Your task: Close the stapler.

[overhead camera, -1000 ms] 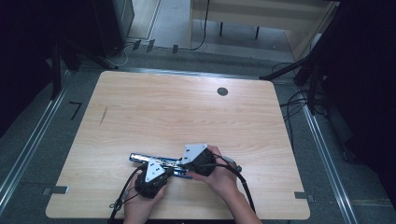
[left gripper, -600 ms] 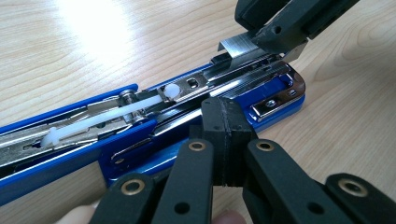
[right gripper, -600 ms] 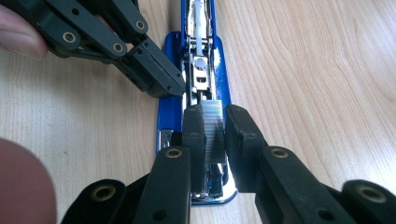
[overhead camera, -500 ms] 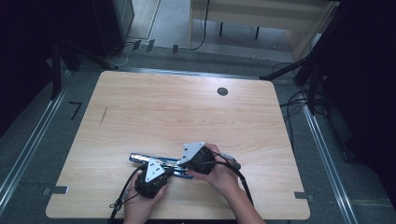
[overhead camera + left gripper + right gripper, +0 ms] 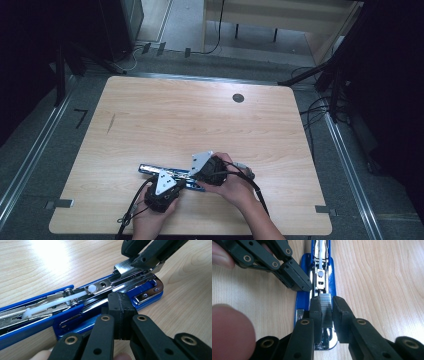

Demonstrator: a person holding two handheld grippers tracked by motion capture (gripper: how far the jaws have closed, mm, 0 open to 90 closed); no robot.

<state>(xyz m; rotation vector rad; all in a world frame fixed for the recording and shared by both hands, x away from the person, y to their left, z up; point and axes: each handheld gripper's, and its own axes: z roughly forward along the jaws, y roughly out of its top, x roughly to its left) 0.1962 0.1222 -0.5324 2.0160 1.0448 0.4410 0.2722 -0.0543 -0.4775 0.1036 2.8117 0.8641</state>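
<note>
From the high view I have the blue stapler [image 5: 172, 176] lying open and flat on the wooden table [image 5: 200, 120], close to the near edge, its long body running from about nine o'clock to three o'clock. Starting at the nine o'clock end, the stapler's top arm stretches out bare toward the left.

Next comes my left gripper [image 5: 167, 192], sitting at roughly six o'clock of the stapler's middle, held in the left hand [image 5: 150, 220]. In the left gripper view its jaws are pressed tight together, pad against pad, with nothing between them; their joined tip [image 5: 121, 307] rests against the blue side of the stapler [image 5: 75, 312], just beside the open metal magazine. The white plastic pusher [image 5: 57, 302] lies along the channel toward nine o'clock in that view.

Further right, my right gripper [image 5: 200, 172] is over the stapler's three o'clock end, gripped by the right hand [image 5: 232, 187]. In the right gripper view its jaws pinch a silvery strip of staples [image 5: 326, 307], one pad on each flank, poised above the magazine channel of the stapler [image 5: 322, 277], which runs off toward twelve o'clock. The left gripper [image 5: 297, 280] shows there at about ten o'clock, touching the stapler's blue edge.
</note>
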